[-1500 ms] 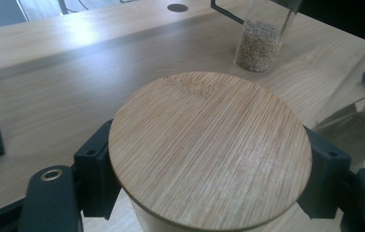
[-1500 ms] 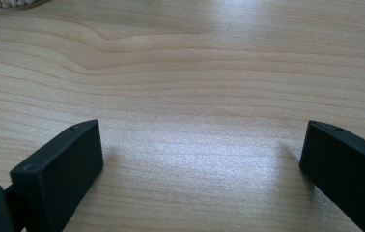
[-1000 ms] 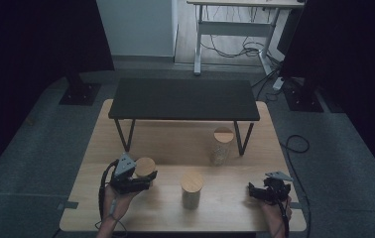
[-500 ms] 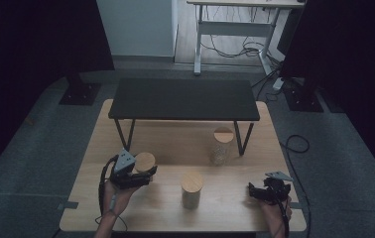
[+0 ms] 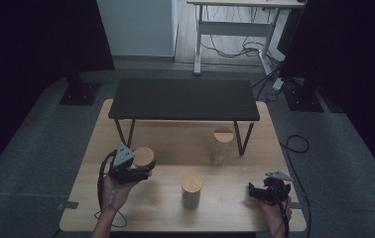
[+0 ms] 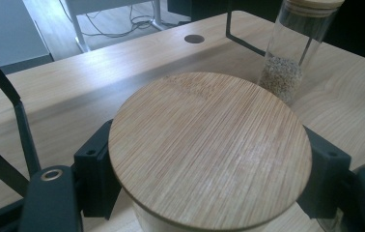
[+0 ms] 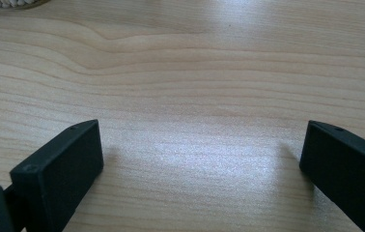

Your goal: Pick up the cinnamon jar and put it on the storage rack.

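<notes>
- The left gripper (image 5: 143, 171) grasps a glass jar with a round bamboo lid (image 6: 209, 150); its two black jaws press on the jar from both sides, just under the lid.
- This jar is at the left part of the wooden table (image 5: 165, 141), near the front edge of the low black shelf (image 5: 183, 98).
- The right gripper (image 7: 202, 169) has its jaws released and wide apart, with bare wood between them, at the right front corner of the table.
- A second lidded jar (image 5: 191, 189) stands between the two grippers.
- A third jar with grains (image 6: 294, 48) stands further back, beside a shelf leg.

Left gripper (image 5: 135, 170) clamped, right gripper (image 5: 256, 191) agape.
</notes>
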{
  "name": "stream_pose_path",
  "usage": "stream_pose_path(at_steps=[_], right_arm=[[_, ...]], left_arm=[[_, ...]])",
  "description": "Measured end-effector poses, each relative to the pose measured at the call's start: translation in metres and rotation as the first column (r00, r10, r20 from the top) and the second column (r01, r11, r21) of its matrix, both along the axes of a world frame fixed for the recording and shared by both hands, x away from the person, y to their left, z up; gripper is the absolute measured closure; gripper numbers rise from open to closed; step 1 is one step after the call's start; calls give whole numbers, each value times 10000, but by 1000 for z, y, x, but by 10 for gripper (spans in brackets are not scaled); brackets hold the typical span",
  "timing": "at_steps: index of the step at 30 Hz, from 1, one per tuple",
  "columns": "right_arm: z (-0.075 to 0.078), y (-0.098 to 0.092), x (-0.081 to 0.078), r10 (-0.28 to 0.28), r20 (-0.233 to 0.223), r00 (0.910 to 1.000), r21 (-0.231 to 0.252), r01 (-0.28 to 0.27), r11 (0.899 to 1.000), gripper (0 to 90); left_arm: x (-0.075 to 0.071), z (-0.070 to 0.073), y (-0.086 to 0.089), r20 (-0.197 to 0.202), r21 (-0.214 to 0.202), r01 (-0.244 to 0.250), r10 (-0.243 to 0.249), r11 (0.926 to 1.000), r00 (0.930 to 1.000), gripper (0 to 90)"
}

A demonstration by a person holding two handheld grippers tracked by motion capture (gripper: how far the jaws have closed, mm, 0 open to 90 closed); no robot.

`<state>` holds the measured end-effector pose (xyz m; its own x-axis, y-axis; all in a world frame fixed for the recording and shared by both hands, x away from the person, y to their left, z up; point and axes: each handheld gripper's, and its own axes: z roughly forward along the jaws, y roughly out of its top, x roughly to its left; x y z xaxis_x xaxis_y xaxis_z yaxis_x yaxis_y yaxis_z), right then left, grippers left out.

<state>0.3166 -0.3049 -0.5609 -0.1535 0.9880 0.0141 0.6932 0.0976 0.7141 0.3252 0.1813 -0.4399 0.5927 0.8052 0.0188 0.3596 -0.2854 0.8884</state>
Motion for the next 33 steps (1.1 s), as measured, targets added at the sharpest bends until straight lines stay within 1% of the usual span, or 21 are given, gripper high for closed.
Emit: stream_pose_path(at_steps=[11,25,33], right_arm=[[0,0,0,-1,0,10000,3,1,10000,9],[0,0,0,-1,0,10000,1,1,10000,9],[0,0,0,-1,1,10000,3,1,10000,9]], left_arm=[[7,9,3,112,-60,-111,112,9999,9999,249],[17,14,3,119,84,-164,163,9998,9998,249],[21,18,4,106,26,-172,172,9998,9998,249]])
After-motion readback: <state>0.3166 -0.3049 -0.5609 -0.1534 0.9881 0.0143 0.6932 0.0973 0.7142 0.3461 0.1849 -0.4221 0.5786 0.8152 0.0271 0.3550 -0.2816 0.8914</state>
